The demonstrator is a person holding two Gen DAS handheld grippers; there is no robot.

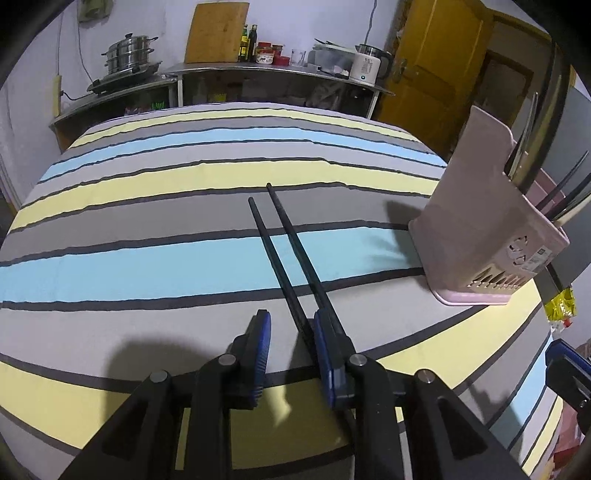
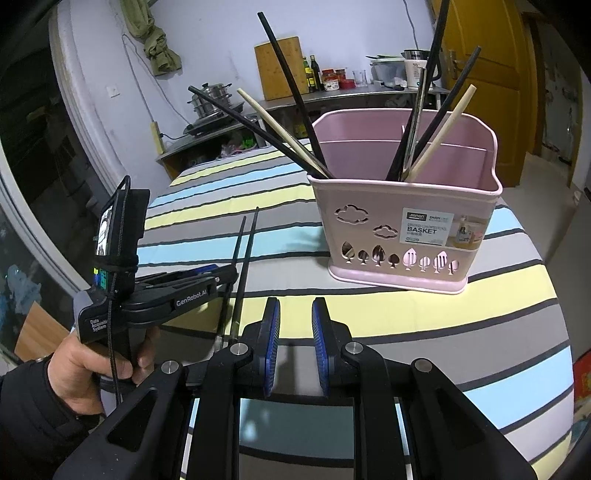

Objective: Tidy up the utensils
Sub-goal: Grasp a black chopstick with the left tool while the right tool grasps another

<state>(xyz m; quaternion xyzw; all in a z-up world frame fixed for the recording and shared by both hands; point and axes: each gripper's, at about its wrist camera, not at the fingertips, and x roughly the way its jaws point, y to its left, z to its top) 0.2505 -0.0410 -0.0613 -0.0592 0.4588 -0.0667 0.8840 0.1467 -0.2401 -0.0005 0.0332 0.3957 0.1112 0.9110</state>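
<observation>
Two black chopsticks (image 1: 282, 247) lie side by side on the striped tablecloth (image 1: 147, 266); they also show in the right wrist view (image 2: 245, 247). My left gripper (image 1: 291, 325) is open and low over their near ends, which lie between its jaws beside the right blue pad. In the right wrist view the left gripper (image 2: 221, 277) is at the left. A pink utensil basket (image 2: 402, 206) stands on the table with several black and pale chopsticks in it; it also shows in the left wrist view (image 1: 480, 229). My right gripper (image 2: 295, 317) is open and empty, in front of the basket.
A steel counter (image 1: 258, 72) stands behind the table with a steamer pot (image 1: 127, 53), a cutting board (image 1: 216, 31), bottles and a kettle (image 1: 367, 64). A yellow door (image 1: 436, 74) is at the back right. The table's right edge drops off past the basket.
</observation>
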